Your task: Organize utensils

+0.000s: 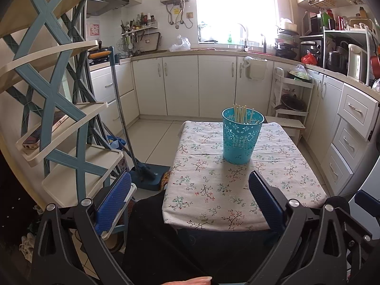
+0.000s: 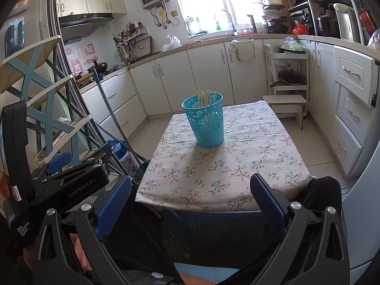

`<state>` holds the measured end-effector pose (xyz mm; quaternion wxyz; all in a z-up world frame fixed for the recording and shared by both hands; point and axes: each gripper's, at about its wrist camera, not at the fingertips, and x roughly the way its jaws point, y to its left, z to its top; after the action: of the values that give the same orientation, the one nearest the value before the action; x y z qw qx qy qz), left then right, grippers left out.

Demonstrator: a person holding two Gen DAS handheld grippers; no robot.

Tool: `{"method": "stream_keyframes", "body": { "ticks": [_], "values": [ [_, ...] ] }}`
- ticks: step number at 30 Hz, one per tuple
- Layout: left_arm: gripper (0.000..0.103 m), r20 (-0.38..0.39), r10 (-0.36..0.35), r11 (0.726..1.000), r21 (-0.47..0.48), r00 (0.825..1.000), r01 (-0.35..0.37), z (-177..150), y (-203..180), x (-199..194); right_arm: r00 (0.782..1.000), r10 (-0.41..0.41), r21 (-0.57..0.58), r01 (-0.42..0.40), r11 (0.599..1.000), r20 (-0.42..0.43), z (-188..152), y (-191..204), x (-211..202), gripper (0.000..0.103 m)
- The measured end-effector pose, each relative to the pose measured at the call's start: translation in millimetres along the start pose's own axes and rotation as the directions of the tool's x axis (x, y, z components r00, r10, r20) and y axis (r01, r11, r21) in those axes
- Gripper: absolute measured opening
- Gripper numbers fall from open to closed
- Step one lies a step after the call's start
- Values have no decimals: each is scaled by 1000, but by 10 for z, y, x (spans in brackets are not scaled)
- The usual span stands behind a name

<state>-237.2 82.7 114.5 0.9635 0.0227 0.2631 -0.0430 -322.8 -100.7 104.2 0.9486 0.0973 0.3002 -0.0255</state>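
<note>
Both grippers are being held spread wide and empty before the near table edge: left gripper [image 1: 190, 199], right gripper [image 2: 191, 197]. Chopsticks [image 1: 242, 112] are being kept upright in the teal basket [image 1: 241, 140] on the floral tablecloth [image 1: 213, 190]; their lower lengths are being hidden by its perforated wall.

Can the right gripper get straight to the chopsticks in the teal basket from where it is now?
Probably yes. The right gripper has its jaws open and empty, the floral tablecloth between it and the teal basket is bare, and the chopsticks stick up above the rim.
</note>
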Motion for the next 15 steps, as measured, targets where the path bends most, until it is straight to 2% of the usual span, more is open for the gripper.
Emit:
{"method": "stream_keyframes", "body": {
  "ticks": [15],
  "values": [
    [95, 1, 1, 1000, 0, 1000, -1, 1, 6, 4, 1000, 0, -1, 0, 1000, -1, -6, 12, -2, 96]
  ]
}}
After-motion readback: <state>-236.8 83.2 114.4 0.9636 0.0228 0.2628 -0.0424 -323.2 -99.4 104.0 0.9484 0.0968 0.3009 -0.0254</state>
